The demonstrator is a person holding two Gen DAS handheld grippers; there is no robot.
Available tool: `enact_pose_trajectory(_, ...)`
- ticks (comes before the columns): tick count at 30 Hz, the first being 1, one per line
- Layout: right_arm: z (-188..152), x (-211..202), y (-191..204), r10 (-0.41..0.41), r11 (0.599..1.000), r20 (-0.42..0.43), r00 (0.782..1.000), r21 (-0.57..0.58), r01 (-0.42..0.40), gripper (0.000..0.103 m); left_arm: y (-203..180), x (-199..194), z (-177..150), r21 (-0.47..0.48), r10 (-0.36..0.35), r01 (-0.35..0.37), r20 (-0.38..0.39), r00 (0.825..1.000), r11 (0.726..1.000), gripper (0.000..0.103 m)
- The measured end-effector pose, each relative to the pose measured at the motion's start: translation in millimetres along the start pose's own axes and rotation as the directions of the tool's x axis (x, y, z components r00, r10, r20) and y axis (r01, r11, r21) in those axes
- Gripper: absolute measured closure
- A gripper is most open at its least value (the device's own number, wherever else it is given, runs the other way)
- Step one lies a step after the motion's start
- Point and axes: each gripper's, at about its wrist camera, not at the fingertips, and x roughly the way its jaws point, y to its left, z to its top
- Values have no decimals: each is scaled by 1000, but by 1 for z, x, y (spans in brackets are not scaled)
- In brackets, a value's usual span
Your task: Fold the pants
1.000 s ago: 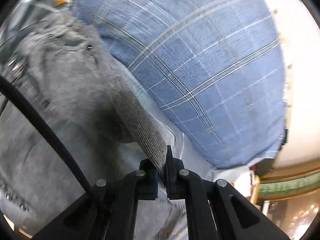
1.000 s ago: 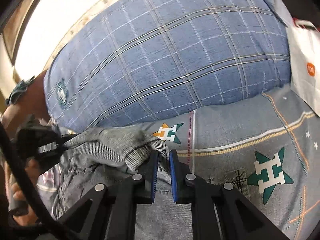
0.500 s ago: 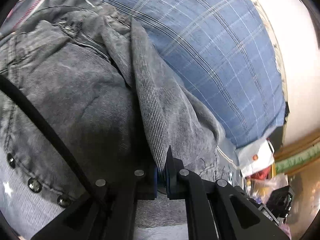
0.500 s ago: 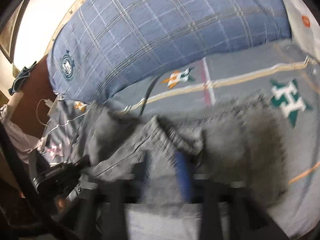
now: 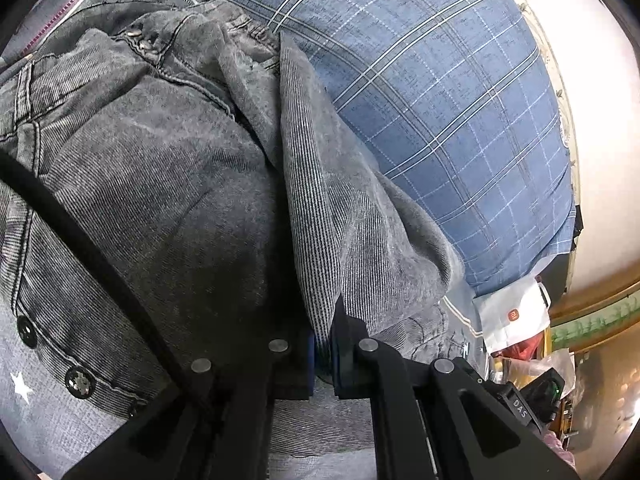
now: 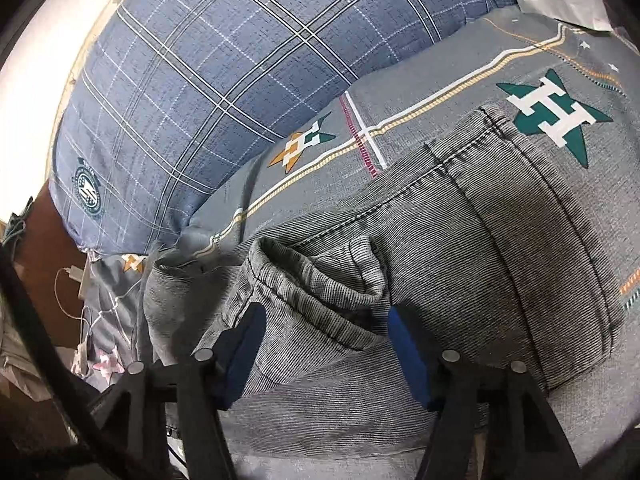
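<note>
Grey corduroy pants (image 5: 168, 184) lie bunched on a grey patterned bedsheet (image 6: 432, 80). In the left wrist view my left gripper (image 5: 323, 344) is shut on a raised fold of the pants' fabric (image 5: 312, 200), which stands up as a ridge toward the pillow. In the right wrist view the pants (image 6: 460, 240) lie flatter on the sheet with a rumpled fold (image 6: 312, 280) in the middle. My right gripper (image 6: 324, 344) is open, its blue-padded fingers (image 6: 408, 356) on either side of that fold, holding nothing.
A large blue plaid pillow (image 5: 432, 96) lies just behind the pants, also in the right wrist view (image 6: 224, 64). A white paper bag (image 5: 512, 316) and clutter sit at the bed's far end. A charger cable (image 6: 72, 280) hangs off the bed's left side.
My right gripper has opened and let go of the pants fabric, which now lies on the sheet. My left gripper still holds its fold and has swung down over the pants.
</note>
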Motion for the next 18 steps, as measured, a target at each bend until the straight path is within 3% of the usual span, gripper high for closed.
enact_pose_trajectory(2,1,8,2,18,1000,-34,999,-22,-19,37,-1,4,1,5,10,-10,-2,1000,1000,98)
enact_pose_trajectory(6,-1,18,21,-134,977,-21,991,-172,129,89,-4,7,1,15,-4,4,-19,1000,1000,98)
enact_pose_trajectory(8,0,11,27,-95,979,-5,995,-184,93,93,-11,2,-1,43,-29,29,-10,1000,999,98)
enact_pose_trajectory(11,8,-18,49,-79,957,112,991,-268,107,94,-38,-17,-9,139,-127,123,25,992,983,98)
enact_pose_trajectory(14,17,-61,67,31,919,274,961,-387,81,94,-56,-28,-22,204,-196,189,14,981,961,98)
enact_pose_trajectory(16,19,-73,61,-31,901,316,948,-402,163,94,-62,-20,-33,235,-164,165,-23,986,958,98)
enact_pose_trajectory(18,24,-65,33,-64,930,261,963,-335,152,94,-60,-1,-42,239,-111,129,-88,990,962,98)
